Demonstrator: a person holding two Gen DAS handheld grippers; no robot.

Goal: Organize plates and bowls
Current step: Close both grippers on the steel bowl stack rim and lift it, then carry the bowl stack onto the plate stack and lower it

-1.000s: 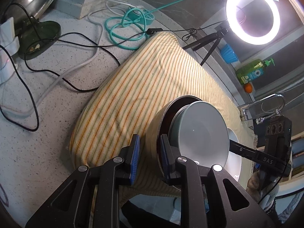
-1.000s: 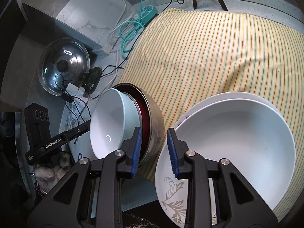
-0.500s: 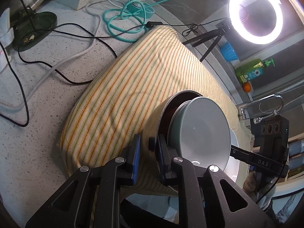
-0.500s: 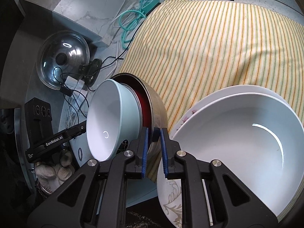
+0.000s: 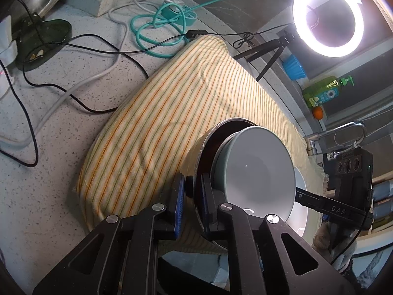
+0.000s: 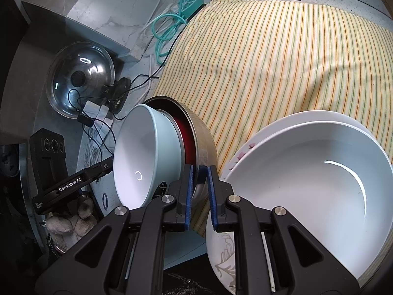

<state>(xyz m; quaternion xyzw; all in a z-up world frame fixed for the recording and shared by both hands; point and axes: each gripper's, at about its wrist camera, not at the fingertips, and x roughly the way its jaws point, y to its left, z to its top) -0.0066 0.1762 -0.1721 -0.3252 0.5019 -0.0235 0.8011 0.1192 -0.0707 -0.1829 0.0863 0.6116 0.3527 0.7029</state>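
Lower edge of both views is taken up by the black tong arms, so the near rims of the dishes are cut off. Left tongs (image 5: 191,194): blue pads drawn in tight on the wall of the steel bowl (image 5: 205,145), one pad outside, one inside the rim. Right tongs (image 6: 199,189): likewise closed on the same steel bowl (image 6: 205,135), gripping its rim from the opposite side. The steel bowl is tilted on its edge over the striped cloth (image 5: 157,113); whether its base touches the cloth cannot be made out. Contents: a red bowl (image 6: 185,136) nests inside it, only a sliver showing; inside that sits a pale blue bowl (image 6: 147,152) with a white interior, empty. Just beside this stack, to its right in the right wrist view, a large white bowl (image 6: 319,177) rests in a white plate (image 6: 248,147) with a pink flower print; a leaf-patterned rim below it is partly hidden by the tongs, and I cannot tell which dish it belongs to. Cloth lies on a speckled tabletop (image 5: 49,147) among loose cables (image 5: 157,32). A steel lid (image 6: 81,78) stands by the wall. Ring light (image 5: 328,17) glares out its surroundings. A gloved hand (image 6: 71,221) shows under the left unit, mostly in shadow.
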